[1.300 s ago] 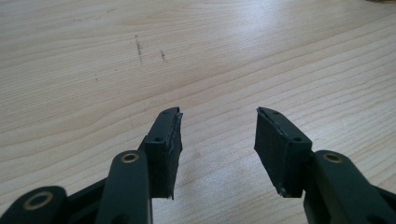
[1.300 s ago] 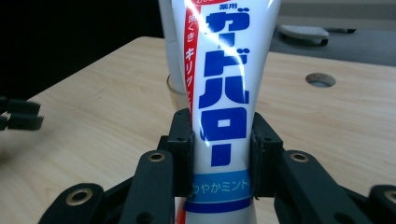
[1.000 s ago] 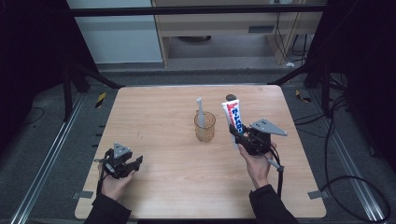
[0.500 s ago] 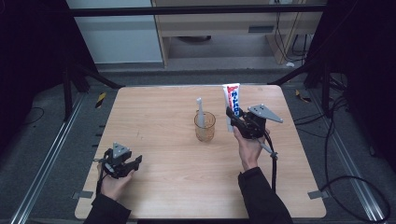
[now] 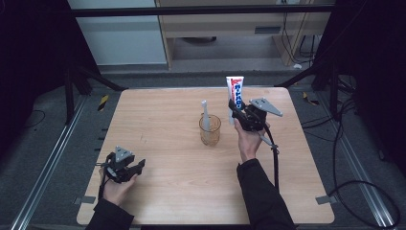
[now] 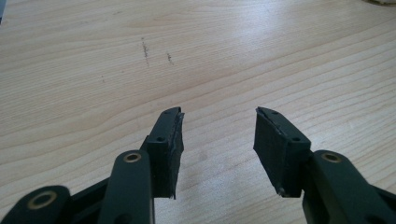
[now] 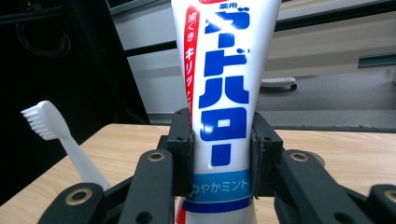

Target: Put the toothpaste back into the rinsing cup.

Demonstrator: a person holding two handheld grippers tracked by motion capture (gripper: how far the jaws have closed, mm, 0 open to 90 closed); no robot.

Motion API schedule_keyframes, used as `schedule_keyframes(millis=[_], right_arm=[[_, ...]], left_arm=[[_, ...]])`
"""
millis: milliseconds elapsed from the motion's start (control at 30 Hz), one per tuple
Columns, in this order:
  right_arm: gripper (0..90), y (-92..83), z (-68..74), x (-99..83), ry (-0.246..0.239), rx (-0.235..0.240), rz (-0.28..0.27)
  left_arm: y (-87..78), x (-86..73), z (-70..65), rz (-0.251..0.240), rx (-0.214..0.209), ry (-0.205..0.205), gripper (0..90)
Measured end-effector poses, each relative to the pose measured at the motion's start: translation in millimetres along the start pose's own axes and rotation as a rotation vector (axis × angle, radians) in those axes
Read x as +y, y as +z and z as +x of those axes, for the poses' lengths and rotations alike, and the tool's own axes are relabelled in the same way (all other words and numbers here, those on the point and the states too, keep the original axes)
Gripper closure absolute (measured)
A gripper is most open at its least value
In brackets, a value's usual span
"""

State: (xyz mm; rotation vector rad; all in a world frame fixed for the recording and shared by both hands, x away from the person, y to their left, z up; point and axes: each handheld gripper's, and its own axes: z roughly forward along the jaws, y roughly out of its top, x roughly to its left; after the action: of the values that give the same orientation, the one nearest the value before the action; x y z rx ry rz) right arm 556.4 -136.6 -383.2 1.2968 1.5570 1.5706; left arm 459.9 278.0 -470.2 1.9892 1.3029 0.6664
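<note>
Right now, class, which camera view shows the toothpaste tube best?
The right gripper view: the tube stands upright and close, clamped between the right tongs, its print readable. The high view shows it small beside the cup. The left gripper view looks at bare table.

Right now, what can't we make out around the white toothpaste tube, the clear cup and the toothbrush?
- White toothpaste tube: its cap end, in the right gripper view, is hidden behind the right gripper; its top is cut off by the frame edge.
- White toothbrush: lower handle hidden behind the gripper's arm there.
- Clear plastic cup: high view, too small to tell its contents besides the brush.
- Left gripper: its view leaves the cup out of frame.
</note>
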Motion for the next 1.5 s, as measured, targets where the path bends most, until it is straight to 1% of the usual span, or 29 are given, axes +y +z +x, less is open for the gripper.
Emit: schedule_keyframes(millis=[100,133,200,233,400,600,633,767,867,1033,1067,1100,1233,1500], right_arm=[[67.5,5.5,2.2,0.1,0.005,0.001,-0.001],[67.5,7.4,2.6,-0.2,-0.002,-0.002,-0.006],[67.5,10.7,3.6,-0.7,0.001,-0.006,-0.016],[67.5,12.3,4.0,-1.2,0.010,-0.008,-0.023],[67.5,20.1,3.8,-5.9,0.018,-0.011,-0.021],[67.5,27.9,6.5,-11.2,0.032,0.005,-0.026],[67.5,29.3,6.9,-12.1,0.026,0.007,-0.029],[67.5,35.2,9.9,-14.4,0.034,0.015,-0.024],[67.5,39.5,12.9,-16.7,0.024,0.023,-0.022],[67.4,45.7,16.1,-21.2,0.025,0.032,-0.016],[67.4,46.8,17.5,-21.7,0.033,0.033,-0.012],[67.4,48.0,17.7,-22.9,0.025,0.037,-0.012],[67.4,52.6,20.6,-27.5,0.025,0.044,0.002],[67.2,59.0,23.0,-34.4,0.021,0.044,0.023]], left_arm=[[-0.1,0.1,-0.1,-0.001,0.000,0.001,51.1],[-0.2,0.1,-0.1,-0.002,0.000,0.001,51.1],[-0.1,0.1,0.1,-0.002,-0.001,0.001,51.1],[0.0,0.1,0.2,-0.002,-0.001,0.001,51.2],[0.4,0.1,-0.1,-0.001,-0.001,0.002,51.3],[0.6,0.0,0.3,0.000,-0.001,0.001,51.3],[0.6,0.0,0.2,0.000,-0.001,0.002,51.3],[0.7,0.0,0.2,0.000,-0.002,0.002,51.3],[0.6,0.0,0.4,0.000,-0.002,0.001,51.3],[0.5,0.1,0.3,-0.001,-0.002,0.003,51.3],[0.6,0.1,0.3,-0.001,-0.002,0.002,51.3],[0.8,0.1,0.3,0.000,-0.003,0.002,51.4],[0.8,0.1,-0.1,0.000,-0.003,0.004,51.4],[0.9,0.3,-0.2,0.001,-0.003,0.005,51.4]])
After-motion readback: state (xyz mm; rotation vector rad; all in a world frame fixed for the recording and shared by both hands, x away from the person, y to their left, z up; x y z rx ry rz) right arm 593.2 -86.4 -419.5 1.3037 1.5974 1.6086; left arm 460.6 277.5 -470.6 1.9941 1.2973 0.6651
